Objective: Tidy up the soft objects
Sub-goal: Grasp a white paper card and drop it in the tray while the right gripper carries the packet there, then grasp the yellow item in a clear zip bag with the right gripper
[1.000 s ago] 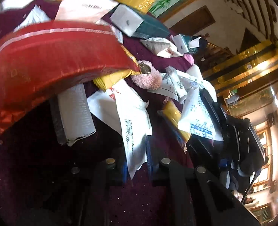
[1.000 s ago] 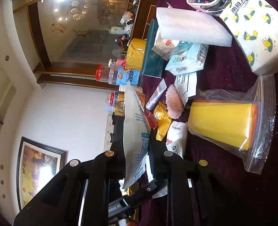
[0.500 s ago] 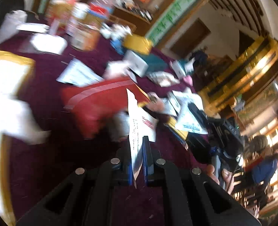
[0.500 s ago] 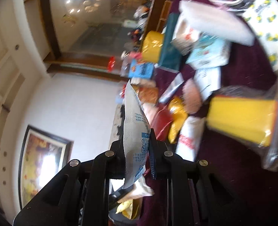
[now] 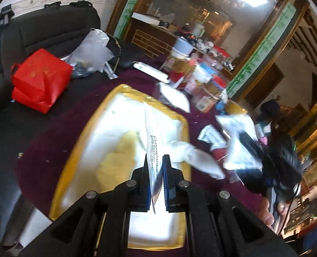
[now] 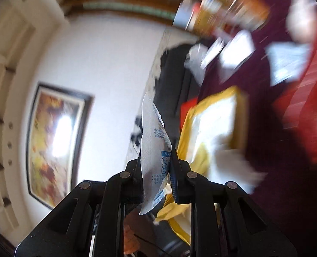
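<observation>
My left gripper (image 5: 154,172) is shut on a thin white printed packet (image 5: 153,141) that stands upright between its blue pads. It hangs above a yellow-rimmed white tray (image 5: 79,147) that holds a pale yellow pouch (image 5: 117,162) and a crumpled white cloth (image 5: 192,156). My right gripper (image 6: 156,171) is shut on a white pouch with blue print (image 6: 153,150), also held upright. The same yellow tray (image 6: 242,115) shows blurred just right of it. The right gripper (image 5: 272,171) appears as a dark body at the right edge of the left wrist view.
A dark purple cloth (image 5: 51,124) covers the table. A red gift bag (image 5: 38,79) and a clear plastic bag (image 5: 92,47) sit on a black sofa at the left. Jars, boxes and packets (image 5: 197,75) crowd the far table. A red cushion (image 6: 304,111) is blurred at right.
Both grippers swung away from the cluttered pile to the yellow tray, each carrying its packet. The left one closed on the white packet it was straddling a second ago.
</observation>
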Available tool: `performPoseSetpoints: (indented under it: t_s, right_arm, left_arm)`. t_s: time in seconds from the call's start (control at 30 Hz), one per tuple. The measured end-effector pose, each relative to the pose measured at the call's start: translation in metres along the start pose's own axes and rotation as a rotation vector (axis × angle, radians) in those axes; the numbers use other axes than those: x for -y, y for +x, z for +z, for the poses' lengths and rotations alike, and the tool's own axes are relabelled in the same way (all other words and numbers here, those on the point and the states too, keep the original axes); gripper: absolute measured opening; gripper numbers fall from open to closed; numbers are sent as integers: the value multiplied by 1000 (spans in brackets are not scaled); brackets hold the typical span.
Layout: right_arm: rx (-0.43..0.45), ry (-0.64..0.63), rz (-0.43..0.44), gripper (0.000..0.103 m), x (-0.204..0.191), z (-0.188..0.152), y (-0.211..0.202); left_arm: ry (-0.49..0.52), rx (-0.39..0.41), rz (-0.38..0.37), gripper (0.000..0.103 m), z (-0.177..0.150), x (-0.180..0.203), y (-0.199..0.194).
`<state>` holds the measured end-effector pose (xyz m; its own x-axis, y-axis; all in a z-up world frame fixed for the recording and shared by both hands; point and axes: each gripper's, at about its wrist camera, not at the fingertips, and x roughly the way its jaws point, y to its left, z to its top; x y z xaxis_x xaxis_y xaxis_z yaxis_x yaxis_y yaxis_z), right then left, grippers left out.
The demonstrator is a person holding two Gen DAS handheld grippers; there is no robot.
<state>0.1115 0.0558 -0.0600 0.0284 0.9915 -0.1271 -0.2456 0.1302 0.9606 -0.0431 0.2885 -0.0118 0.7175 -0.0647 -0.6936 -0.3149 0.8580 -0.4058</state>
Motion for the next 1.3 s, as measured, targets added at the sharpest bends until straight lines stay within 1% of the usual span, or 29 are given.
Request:
performPoseSetpoints:
  t_s: [0.03,0.1,0.13,0.17,0.2,0.27,0.33,0.37,0.4,0.43,0.47,0.5,0.57,0.6,0.63,0.7,0.73,0.77,0.8,0.87,0.9,0.93,1.0,1.03,1.07,1.1,1.13,1.2,1.3]
  right_arm:
    - [-24,-7,-43,22,-5,-2,23]
    - [-89,-56,-165,40,-12,-7,59]
    - [-138,-118,-262,59,-18,-12,77]
    - [-162,-176,-336,62,-23,-15,85]
    - [-167,-249,-389,62,-30,-21,89]
    - [-128,-306,-404,62,-35,-23,78]
    - [-66,-285,-359,62,-34,-15,56]
    - [-22,-264,-354,65,-33,-8,42]
    - [38,-237,-382,69,-28,-1,28]
    - [77,-215,-411,74,-26,4,23]
    - [103,-183,-443,75,-19,9,18]
    - [94,-137,-461,75,-9,14,18]
    - [9,-23,-386,75,16,17,27]
    - [-41,21,-322,75,23,11,36]
    - [-59,16,-284,75,20,6,42]
    - [-114,-87,-161,75,-1,-12,57]
    - [-144,-111,-121,75,-9,-20,63]
    - [-200,-145,-53,75,-20,-30,71]
    - [-238,-192,-14,75,-31,-39,76]
    - [-242,-244,-18,75,-36,-43,75]
    - [-235,-243,-28,75,-35,-43,73]
    - [-220,-229,-46,75,-30,-42,66]
    - [-179,-214,-99,75,-20,-39,48]
    - [-155,-218,-119,75,-17,-37,35]
    - [-117,-226,-142,75,-15,-35,15]
    - [-88,-230,-162,75,-14,-30,-6]
    - [-28,-242,-203,75,-12,-29,-33]
    - [65,-264,-282,75,-15,-25,-78]
    - [201,-292,-458,74,-9,-17,-156]
  left_arm:
    - [23,-19,7,8,0,-2,0]
    - [60,-53,36,8,-5,0,5]
    - [90,-64,65,8,-7,3,8]
    - [121,-61,94,8,-9,1,4]
    - [156,-40,144,8,-10,3,4]
    - [189,-1,211,9,-10,2,0]
    - [177,14,207,9,-9,-3,-4]
    - [173,31,204,9,-8,-3,-6]
    - [183,57,208,10,-8,0,-9]
    - [200,62,207,10,-8,2,-9]
    - [223,53,197,10,-7,6,-7]
    - [243,36,180,10,-8,11,-6]
    - [266,13,152,10,-11,17,-4]
    - [279,17,161,10,-12,20,-4]
    - [287,27,177,10,-12,21,-5]
    - [305,77,252,10,-12,22,-12]
    - [312,97,279,10,-11,22,-14]
    - [324,117,302,10,-10,23,-17]
    - [343,137,322,10,-10,25,-21]
    - [367,175,335,10,-10,29,-30]
    - [362,197,317,10,-9,30,-37]
    - [358,214,288,10,-9,32,-42]
    - [362,227,221,17,-10,39,-47]
    - [368,228,196,33,-11,44,-47]
    - [376,226,174,54,-13,49,-47]
    - [390,225,148,63,-16,56,-45]
    - [408,226,124,69,-20,65,-42]
    - [451,212,90,69,-28,83,-35]
    - [517,159,29,69,-40,112,-20]
